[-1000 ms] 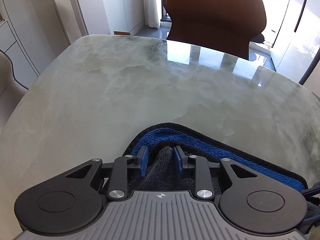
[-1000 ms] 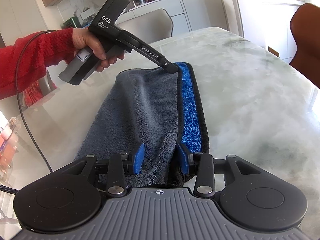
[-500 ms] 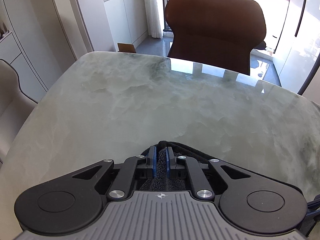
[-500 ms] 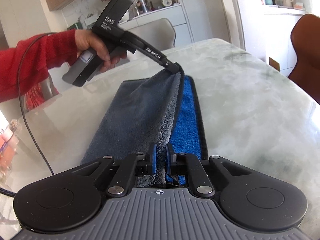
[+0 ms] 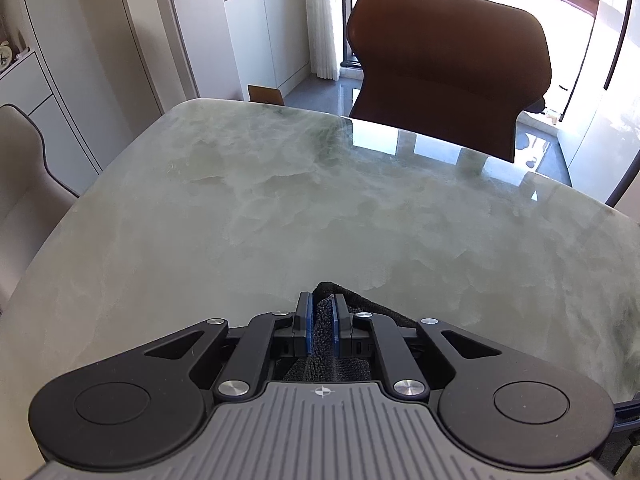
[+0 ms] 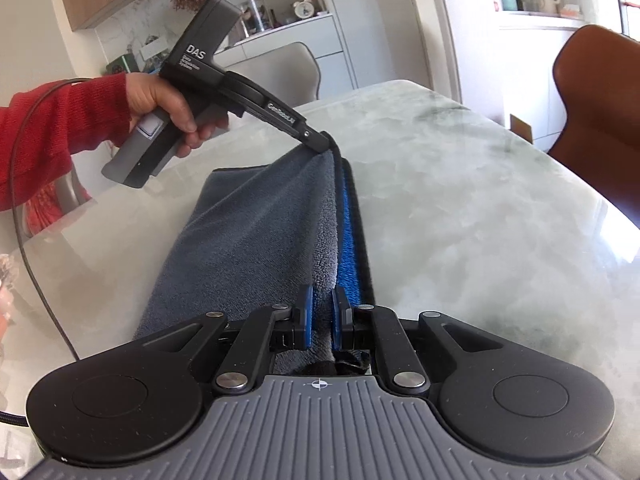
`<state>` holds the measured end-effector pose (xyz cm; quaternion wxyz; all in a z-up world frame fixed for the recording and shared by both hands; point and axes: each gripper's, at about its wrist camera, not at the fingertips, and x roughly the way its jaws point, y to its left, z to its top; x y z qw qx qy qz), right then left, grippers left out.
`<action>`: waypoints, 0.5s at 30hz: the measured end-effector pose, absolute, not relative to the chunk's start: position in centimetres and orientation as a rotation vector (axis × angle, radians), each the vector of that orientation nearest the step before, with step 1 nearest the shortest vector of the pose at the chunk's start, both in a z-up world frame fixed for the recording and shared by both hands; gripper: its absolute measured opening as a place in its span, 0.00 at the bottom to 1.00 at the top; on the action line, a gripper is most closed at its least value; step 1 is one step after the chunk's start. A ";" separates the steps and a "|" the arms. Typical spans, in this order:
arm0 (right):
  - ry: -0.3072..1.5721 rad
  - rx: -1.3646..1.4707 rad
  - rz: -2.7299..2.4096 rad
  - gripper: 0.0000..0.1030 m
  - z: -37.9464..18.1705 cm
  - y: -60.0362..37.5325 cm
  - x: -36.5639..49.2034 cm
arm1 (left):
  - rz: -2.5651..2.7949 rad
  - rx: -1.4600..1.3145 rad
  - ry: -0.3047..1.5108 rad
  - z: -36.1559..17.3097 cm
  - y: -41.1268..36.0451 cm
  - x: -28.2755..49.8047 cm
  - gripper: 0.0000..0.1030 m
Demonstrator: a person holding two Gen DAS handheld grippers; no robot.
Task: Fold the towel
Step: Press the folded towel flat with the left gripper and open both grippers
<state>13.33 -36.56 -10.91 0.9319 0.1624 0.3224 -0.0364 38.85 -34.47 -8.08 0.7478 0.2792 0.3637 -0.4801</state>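
Left tool (image 5: 322, 316): pads clamped on a dark towel (image 5: 362, 304) corner, above the counter (image 5: 320, 208).
Brown chair (image 5: 448, 68): at the counter's far edge.
Right tool (image 6: 320, 316): clamped on the towel's near edge.
Towel (image 6: 256, 236): grey over blue, on the counter (image 6: 480, 208), far corner raised by the left tool (image 6: 320, 144).

Towel (image 6: 256, 240): grey face, bright blue underside, black edging. Gripper pads (image 6: 307, 316): blue; bodies black and ribbed grey. Table (image 5: 320, 208): pale green marbled. Chair (image 5: 448, 64): brown. Sleeve (image 6: 60, 128): red.
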 end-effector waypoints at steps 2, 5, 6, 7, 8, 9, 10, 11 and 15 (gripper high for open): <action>0.683 0.319 -0.070 0.15 -11.1 -36.3 13.3 | -1.047 0.625 0.808 -8.5 -34.7 38.9 0.08; 0.690 0.305 -0.088 0.31 -10.9 -35.9 12.8 | -1.031 0.640 0.817 -8.9 -34.8 38.8 0.14; 0.687 0.301 -0.095 0.33 -10.8 -35.8 12.7 | -1.027 0.637 0.817 -8.8 -34.7 38.7 0.14; 0.680 0.288 -0.105 0.33 -10.6 -35.7 12.6 | -1.026 0.631 0.817 -8.5 -34.6 38.6 0.15; 0.670 0.273 -0.112 0.33 -10.4 -35.7 12.5 | -1.020 0.624 0.810 -8.2 -34.5 38.5 0.18; 0.662 0.263 -0.111 0.33 -10.3 -35.6 12.5 | -1.015 0.619 0.802 -7.9 -34.3 38.4 0.25; 0.639 0.245 -0.107 0.33 -10.0 -35.5 12.3 | -1.006 0.609 0.780 -7.4 -34.0 38.2 0.31; 0.613 0.232 -0.094 0.33 -9.7 -35.4 12.1 | -1.001 0.595 0.753 -6.9 -33.5 38.0 0.32; 0.600 0.221 0.003 0.33 -9.5 -34.7 12.6 | -0.997 0.523 0.726 -5.4 -31.8 37.1 0.43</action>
